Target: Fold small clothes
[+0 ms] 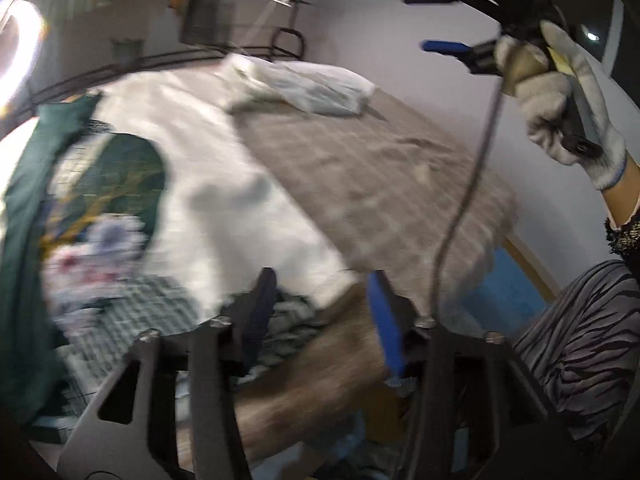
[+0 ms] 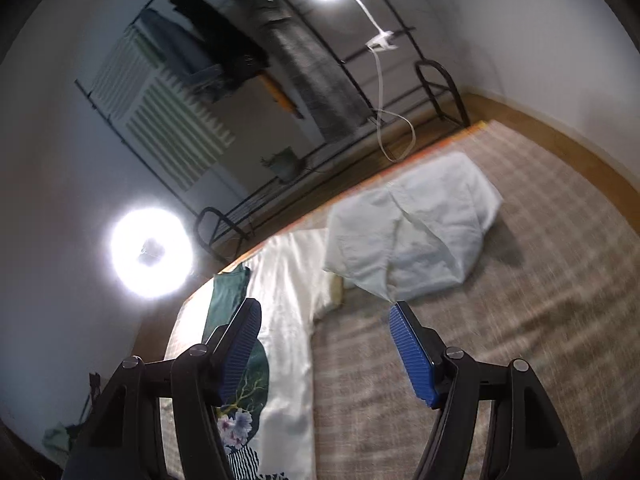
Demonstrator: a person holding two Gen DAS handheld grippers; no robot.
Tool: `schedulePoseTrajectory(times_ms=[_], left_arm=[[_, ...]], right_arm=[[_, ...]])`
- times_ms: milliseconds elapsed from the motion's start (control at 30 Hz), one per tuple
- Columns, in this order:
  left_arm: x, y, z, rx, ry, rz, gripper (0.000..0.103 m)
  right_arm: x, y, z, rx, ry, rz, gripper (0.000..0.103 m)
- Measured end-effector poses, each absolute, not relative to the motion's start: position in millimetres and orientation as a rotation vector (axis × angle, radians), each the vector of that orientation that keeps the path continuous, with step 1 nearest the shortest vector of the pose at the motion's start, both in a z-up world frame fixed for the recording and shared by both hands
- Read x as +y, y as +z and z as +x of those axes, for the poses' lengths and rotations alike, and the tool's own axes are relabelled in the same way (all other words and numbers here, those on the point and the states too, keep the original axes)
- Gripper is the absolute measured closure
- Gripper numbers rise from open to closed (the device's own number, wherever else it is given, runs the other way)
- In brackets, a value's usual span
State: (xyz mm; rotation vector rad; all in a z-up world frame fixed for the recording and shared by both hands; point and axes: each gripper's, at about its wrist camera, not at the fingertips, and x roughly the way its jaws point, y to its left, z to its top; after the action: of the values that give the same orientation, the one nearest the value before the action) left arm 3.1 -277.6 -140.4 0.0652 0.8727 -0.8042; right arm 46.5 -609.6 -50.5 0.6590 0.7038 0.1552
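Risk entry. Left gripper (image 1: 320, 304) jaws spread, empty, above crumpled patterned garment (image 1: 288, 320) at bed (image 1: 360, 168) edge. Right gripper (image 2: 326, 350) jaws spread, raised clear. Likely faults: cable (image 1: 476, 184) snagging cloth; garment sliding off edge; blurred, hasty grasp bunching layers.
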Motion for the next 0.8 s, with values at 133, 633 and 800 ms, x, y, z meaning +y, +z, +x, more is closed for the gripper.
schedulePoseTrajectory(times_ms=[133,633,800], left_arm=[[-313,-156,1,0.902,-0.744,0.209,0.051],[-280,-150,30,0.958,-0.666,-0.023,0.102],[-271,-143,32,0.952,-0.653,-0.055,0.102]], right_arm=[[-615,-63,51,0.736,0.148,0.653,0.033],[-545,-155,159,0.994,0.254,0.756,0.040],[-522,-194,203,1.070,0.161,0.814,0.045]])
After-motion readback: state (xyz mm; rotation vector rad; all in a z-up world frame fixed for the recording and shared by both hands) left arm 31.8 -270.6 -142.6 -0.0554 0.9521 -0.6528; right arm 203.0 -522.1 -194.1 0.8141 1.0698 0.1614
